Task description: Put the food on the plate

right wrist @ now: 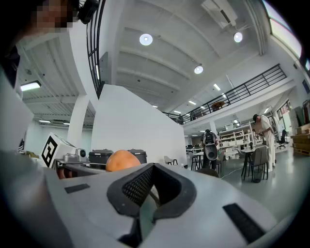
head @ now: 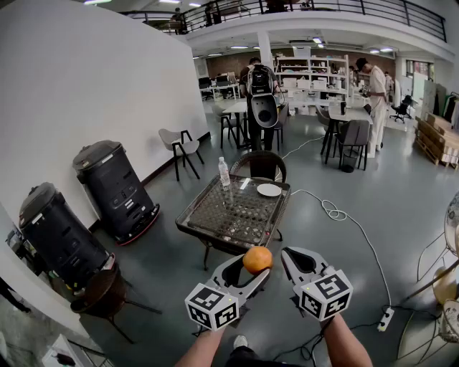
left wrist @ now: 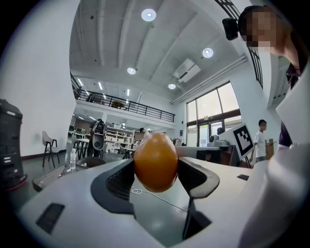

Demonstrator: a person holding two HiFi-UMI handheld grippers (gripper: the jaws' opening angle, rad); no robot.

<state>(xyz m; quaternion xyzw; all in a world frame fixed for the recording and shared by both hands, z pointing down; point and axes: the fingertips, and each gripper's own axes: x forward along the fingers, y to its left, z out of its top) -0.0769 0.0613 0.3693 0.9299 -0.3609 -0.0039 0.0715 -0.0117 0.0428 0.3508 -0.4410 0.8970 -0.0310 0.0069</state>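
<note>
The left hand-held gripper (head: 256, 267) clamps an orange (head: 257, 259) in mid-air, short of the worktop's (head: 193, 223) near edge, bound for the white plate (head: 269, 190) at its far right corner. The right hand-held gripper (head: 295, 256) is closed and empty.

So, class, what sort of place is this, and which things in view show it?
Probably an open-plan workshop or lab office: stocked shelving, work desks with chairs, and a railed mezzanine overhead.
</note>
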